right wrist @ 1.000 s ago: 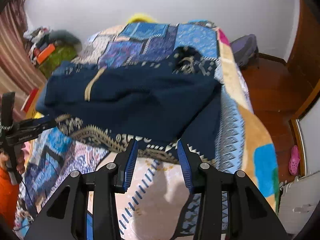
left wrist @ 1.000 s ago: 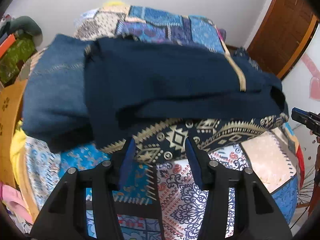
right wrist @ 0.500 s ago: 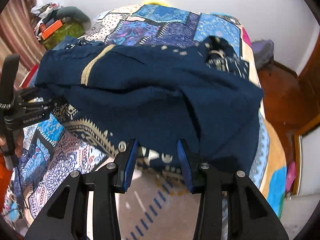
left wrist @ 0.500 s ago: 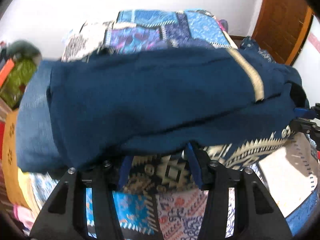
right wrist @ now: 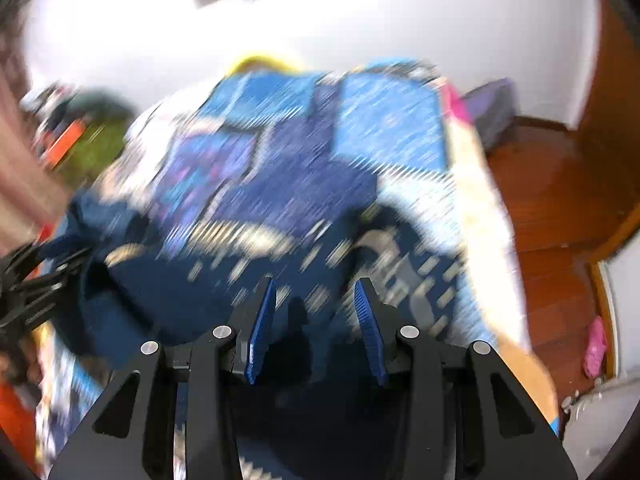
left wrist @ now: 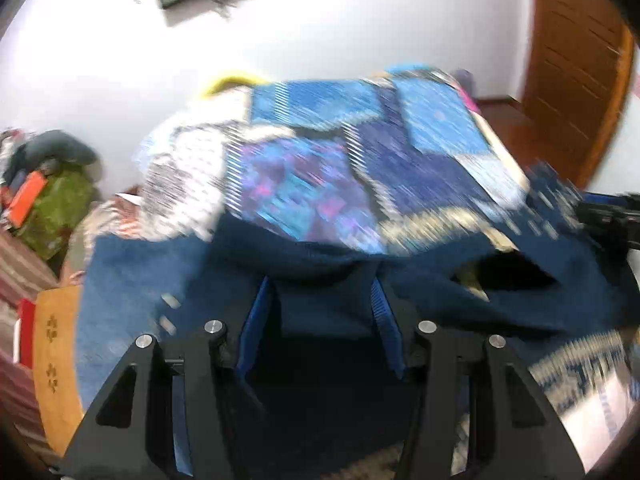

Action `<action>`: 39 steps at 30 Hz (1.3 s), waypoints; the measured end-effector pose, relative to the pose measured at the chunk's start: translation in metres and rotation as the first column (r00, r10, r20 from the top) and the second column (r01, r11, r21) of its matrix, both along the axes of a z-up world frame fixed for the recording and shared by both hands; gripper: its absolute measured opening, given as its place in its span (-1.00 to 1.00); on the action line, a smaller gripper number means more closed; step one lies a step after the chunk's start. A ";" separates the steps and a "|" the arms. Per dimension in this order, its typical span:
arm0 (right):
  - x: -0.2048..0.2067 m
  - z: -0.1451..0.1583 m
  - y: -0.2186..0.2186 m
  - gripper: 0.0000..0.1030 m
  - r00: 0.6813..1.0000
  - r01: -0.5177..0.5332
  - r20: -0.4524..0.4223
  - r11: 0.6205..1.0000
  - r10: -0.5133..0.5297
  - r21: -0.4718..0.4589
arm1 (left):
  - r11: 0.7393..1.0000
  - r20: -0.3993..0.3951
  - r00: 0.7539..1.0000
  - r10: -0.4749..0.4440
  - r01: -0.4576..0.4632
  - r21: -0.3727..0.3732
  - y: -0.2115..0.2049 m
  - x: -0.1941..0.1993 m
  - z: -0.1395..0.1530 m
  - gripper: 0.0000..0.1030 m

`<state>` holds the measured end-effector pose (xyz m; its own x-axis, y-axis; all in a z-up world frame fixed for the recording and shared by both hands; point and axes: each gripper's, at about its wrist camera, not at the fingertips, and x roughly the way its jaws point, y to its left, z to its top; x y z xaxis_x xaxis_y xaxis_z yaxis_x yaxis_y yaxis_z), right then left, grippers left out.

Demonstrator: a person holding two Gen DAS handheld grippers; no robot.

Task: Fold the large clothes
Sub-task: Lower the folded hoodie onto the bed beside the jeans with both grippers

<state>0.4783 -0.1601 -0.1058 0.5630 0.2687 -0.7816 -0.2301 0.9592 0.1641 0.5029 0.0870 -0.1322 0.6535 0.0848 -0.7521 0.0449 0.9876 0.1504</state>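
Navy garment [left wrist: 320,304], cream patterned trim, bunched and draped over patchwork bedspread [left wrist: 436,128]

Place: a bedroom in a private home.
Bed: a wide bed under a patchwork bedspread of blue, purple and cream printed squares [left wrist: 360,168] fills the middle of both views.
Pillow: a yellow pillow edge [left wrist: 232,80] shows at the far end, against the plain white wall [left wrist: 360,20].
Door: a brown panelled wooden door [left wrist: 576,64] stands at the right.
Floor: polished reddish-brown wooden floorboards [right wrist: 560,200] run beside the bed.
Clutter: a heap of green, orange and grey belongings [left wrist: 52,192] sits at the left; a pink slipper [right wrist: 596,346] lies on the floor.
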 end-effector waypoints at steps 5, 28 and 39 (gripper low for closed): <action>-0.004 0.025 -0.021 -0.27 0.995 0.073 0.063 0.995 -0.078 0.066 | 0.993 0.077 0.991 0.112 -0.108 -0.047 0.031 0.012 0.027 -0.01; -0.092 -0.041 0.004 -0.27 0.945 -0.281 -0.193 0.957 0.264 -0.071 | 0.980 -0.133 0.978 -0.163 0.144 -0.138 -0.043 -0.059 -0.051 0.08; 0.008 -0.019 0.014 -0.28 0.998 0.003 -0.064 1.000 -0.005 -0.027 | 0.997 -0.001 1.000 0.025 -0.025 -0.075 -0.032 0.026 -0.028 0.08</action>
